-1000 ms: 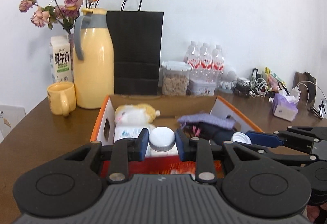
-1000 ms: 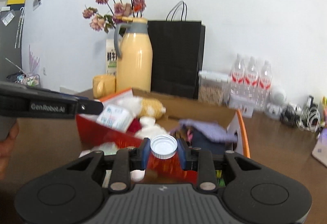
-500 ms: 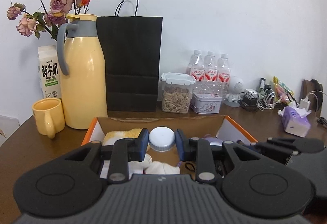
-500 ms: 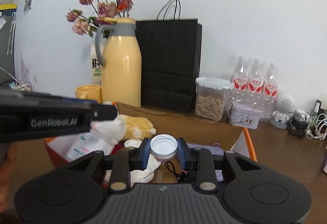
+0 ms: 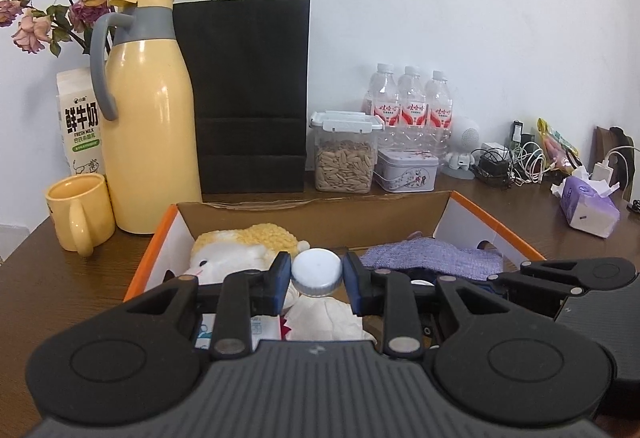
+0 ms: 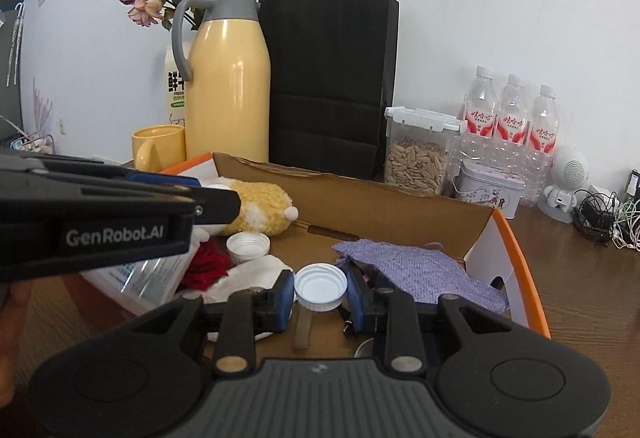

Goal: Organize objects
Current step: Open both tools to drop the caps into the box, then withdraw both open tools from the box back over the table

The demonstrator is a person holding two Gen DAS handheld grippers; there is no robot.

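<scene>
Each gripper pinches a white cap by its rim: the left gripper [image 5: 316, 275] holds one cap [image 5: 317, 273] top up, the right gripper [image 6: 320, 289] holds another cap [image 6: 321, 287] hollow side up, jaws narrowed to cap width. Both hang over the open box [image 6: 400, 206], probably so the caps can drop inside. A third cap [image 6: 248, 245] lies there among a plush toy [image 6: 256, 208] and purple cloth [image 6: 420, 274].

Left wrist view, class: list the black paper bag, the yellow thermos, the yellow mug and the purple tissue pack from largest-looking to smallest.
1. black paper bag
2. yellow thermos
3. yellow mug and purple tissue pack: look alike in size, so unranked.
</scene>
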